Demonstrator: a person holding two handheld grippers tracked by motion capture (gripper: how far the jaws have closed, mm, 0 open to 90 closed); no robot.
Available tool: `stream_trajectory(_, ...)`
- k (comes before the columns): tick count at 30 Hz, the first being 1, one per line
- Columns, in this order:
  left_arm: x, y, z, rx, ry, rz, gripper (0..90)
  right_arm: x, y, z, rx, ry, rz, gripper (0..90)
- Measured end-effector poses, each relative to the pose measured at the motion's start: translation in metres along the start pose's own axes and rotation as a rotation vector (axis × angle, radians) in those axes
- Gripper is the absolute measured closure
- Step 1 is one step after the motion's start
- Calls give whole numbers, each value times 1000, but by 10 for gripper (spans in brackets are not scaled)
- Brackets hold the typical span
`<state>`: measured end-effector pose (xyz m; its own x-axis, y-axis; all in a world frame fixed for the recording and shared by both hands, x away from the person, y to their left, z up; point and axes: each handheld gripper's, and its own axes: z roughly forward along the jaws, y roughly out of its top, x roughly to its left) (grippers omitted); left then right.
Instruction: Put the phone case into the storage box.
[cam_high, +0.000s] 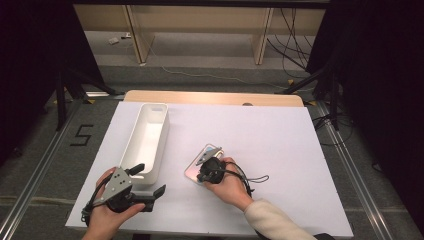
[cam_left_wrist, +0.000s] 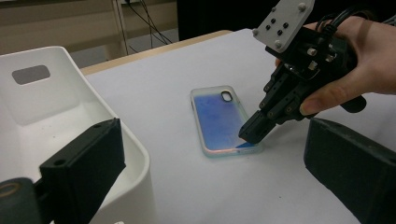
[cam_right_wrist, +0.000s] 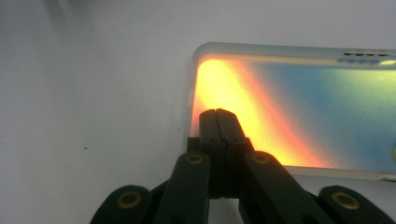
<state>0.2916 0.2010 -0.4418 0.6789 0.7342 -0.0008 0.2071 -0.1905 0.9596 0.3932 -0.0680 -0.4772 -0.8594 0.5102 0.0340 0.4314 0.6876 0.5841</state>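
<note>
Left tongs (cam_high: 150, 183): we saw them spread wide apart, gripping nothing, at the near end of the white bin (cam_high: 146, 140); in their own view one jaw hung over the bin's inside, the other over the desk (cam_left_wrist: 177, 186)
Right tongs (cam_right_wrist: 218, 116): we found the jaws pressed together, tips on the phone case (cam_right_wrist: 299, 112) near its corner
Phone case: it lay flat on the desk, right of the bin
High view: we made out a pale case under the hand (cam_high: 227, 185)
Right gripper view: orange, yellow and blue sheen
Left gripper view: blue, camera hole at the far end
</note>
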Motion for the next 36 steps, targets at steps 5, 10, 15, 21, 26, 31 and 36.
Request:
stream_trajectory(5, 1, 0, 0, 2, -1, 5, 45, -2, -1, -2, 9, 4, 4, 900)
stream_trajectory(10, 0, 0, 0, 1, 0, -2, 46, -4, -3, -4, 24, -6, 14, 900)
stream_trajectory(15, 0, 0, 0, 1, -1, 6, 46, -7, -4, -6, 28, -6, 21, 900)
stream_trajectory(21, 0, 0, -1, 5, 4, 12, 46, -9, -6, -8, 35, -8, 33, 900)
stream_trajectory(26, -1, 0, 0, 3, -4, 1, 47, -11, -7, -10, 42, -7, 36, 900)
stream_trajectory(31, -1, 0, 0, 2, -1, 7, 47, -14, -8, -11, 47, -17, 50, 900)
stream_trajectory(36, -1, 0, 0, 4, -3, -1, 47, -17, -9, -12, 47, -27, 61, 900)
